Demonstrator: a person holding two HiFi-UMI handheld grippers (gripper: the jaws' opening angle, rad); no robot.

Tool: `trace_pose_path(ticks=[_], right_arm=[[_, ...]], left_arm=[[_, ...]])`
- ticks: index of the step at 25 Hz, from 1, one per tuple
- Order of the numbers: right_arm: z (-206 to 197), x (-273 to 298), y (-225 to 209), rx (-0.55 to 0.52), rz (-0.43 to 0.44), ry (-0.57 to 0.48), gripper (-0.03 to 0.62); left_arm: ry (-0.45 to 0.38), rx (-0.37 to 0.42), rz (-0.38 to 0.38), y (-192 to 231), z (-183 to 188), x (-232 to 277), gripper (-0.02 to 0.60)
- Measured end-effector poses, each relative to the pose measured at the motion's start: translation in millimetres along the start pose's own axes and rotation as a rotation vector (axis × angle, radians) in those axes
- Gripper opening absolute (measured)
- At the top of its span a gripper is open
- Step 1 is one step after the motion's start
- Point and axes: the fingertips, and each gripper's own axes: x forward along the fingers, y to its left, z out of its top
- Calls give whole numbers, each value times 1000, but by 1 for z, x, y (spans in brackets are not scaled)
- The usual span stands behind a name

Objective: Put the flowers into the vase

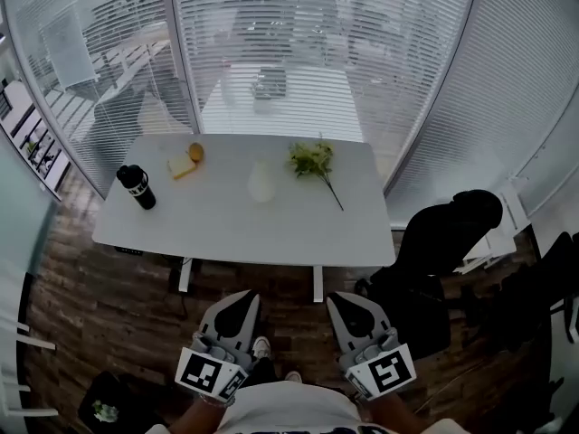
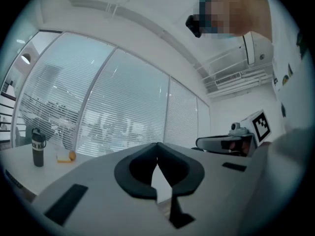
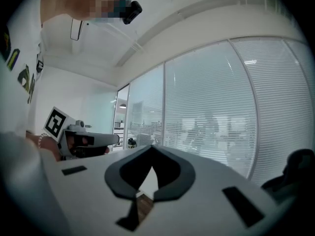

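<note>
A bunch of green flowers (image 1: 314,163) with a dark stem lies on the white table (image 1: 226,229), right of centre. A pale translucent vase (image 1: 261,183) stands at the table's middle, left of the flowers. My left gripper (image 1: 237,303) and right gripper (image 1: 351,307) are held close to my body, well short of the table's near edge. Both are shut with nothing between the jaws. In the left gripper view the left gripper (image 2: 157,146) has its tips meeting, and the right gripper (image 3: 151,149) looks the same in its own view.
A black bottle (image 1: 137,187) stands at the table's left end. A yellow block and an orange fruit (image 1: 187,159) lie at the back left. A black office chair (image 1: 448,233) sits right of the table. Glass walls with blinds enclose the far side. The floor is wood.
</note>
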Motion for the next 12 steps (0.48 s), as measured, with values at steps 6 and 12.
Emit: trace_pose_path(ticks=[6, 12], right_arm=[[13, 69, 4, -15, -10, -9, 10], [12, 115, 9, -10, -31, 5, 10]], left_arm=[[-12, -7, -19, 62, 15, 19, 12], [-9, -10, -60, 105, 21, 32, 14]])
